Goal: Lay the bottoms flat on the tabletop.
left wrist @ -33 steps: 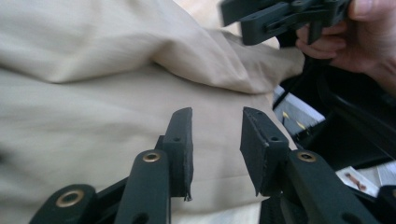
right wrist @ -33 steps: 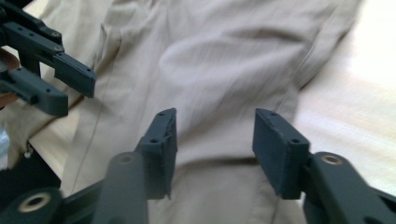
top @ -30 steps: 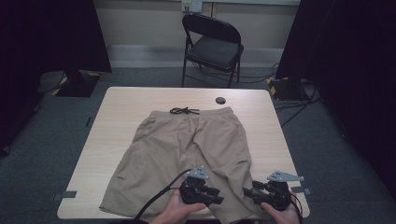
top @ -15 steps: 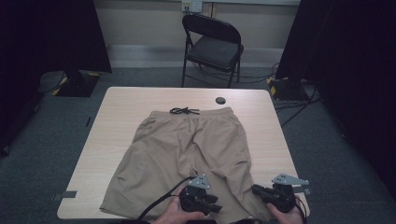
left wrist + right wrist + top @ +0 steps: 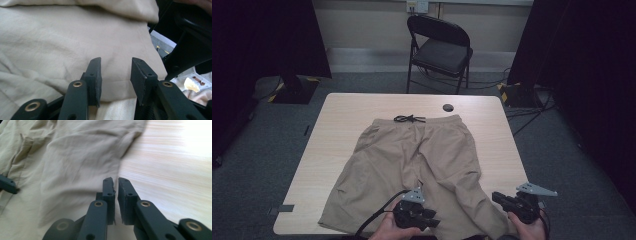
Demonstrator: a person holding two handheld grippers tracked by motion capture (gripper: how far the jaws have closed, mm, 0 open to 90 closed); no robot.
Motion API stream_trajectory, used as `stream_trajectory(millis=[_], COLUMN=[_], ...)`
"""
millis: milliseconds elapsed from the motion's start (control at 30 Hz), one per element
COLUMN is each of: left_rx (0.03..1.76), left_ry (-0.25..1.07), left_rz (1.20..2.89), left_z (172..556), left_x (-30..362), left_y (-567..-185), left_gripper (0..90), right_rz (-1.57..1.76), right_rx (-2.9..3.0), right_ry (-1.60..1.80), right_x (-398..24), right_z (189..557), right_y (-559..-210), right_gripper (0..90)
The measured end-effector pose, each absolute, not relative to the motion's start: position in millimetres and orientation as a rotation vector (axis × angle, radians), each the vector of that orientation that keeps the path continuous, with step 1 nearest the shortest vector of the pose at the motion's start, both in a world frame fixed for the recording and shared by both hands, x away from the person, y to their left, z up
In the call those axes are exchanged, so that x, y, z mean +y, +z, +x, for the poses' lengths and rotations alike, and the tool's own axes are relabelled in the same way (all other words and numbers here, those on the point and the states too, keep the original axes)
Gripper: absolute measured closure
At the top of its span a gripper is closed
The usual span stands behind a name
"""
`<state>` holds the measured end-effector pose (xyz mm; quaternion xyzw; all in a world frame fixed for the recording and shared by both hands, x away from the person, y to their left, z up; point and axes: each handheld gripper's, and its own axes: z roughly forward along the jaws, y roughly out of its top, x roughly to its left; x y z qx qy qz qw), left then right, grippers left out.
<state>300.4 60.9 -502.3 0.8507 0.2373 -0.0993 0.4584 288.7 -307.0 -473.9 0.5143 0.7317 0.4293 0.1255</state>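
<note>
While I am leaning over the near edge of the table (image 5: 337, 107), a pair of tan shorts (image 5: 412, 160) is lying spread flat on the pale wooden top, the waistband and its dark drawstring (image 5: 409, 119) pointing away from me and both legs reaching toward me. My left claw (image 5: 116, 72) is resting at the hem between the two legs, its jaws standing apart over the cloth and clasping nothing. My right claw (image 5: 116, 183) is sitting at the outer edge of the right leg, where cloth is meeting bare wood; its jaws are drawn almost together, and I cannot tell whether any fabric is pinched between them. A small black disc (image 5: 448, 107) is lying beyond the waistband, and a dark folding chair (image 5: 439, 50) is standing past the far edge.
</note>
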Motion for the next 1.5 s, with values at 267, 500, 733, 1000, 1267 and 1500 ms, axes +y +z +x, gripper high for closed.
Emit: stream_trajectory(millis=[267,500,733,1000,1267,1500], left_rx=[0.6,0.599,0.599,0.6,0.6,0.598], left_ry=[-0.246,-0.258,-0.251,-0.25,-0.253,-0.246], left_rz=[2.091,2.088,2.078,2.078,2.079,2.084], left_z=[301,303,301,302,302,301], left_x=[64,67,68,71,71,72], left_y=[-502,-503,-504,-504,-504,-503], left_gripper=[61.3,61.4,61.5,62.7,62.9,62.9], right_rz=[1.387,1.396,1.36,1.43,1.403,1.368], right_rx=[2.324,2.378,2.387,2.247,2.312,2.343], right_ry=[1.299,1.169,1.101,1.245,1.216,1.194], right_x=[-283,-274,-270,-290,-276,-265], right_z=[265,274,275,277,291,305], right_y=[-477,-487,-488,-478,-485,-489], right_gripper=[55.1,50.0,90.0,90.0,48.4,88.4])
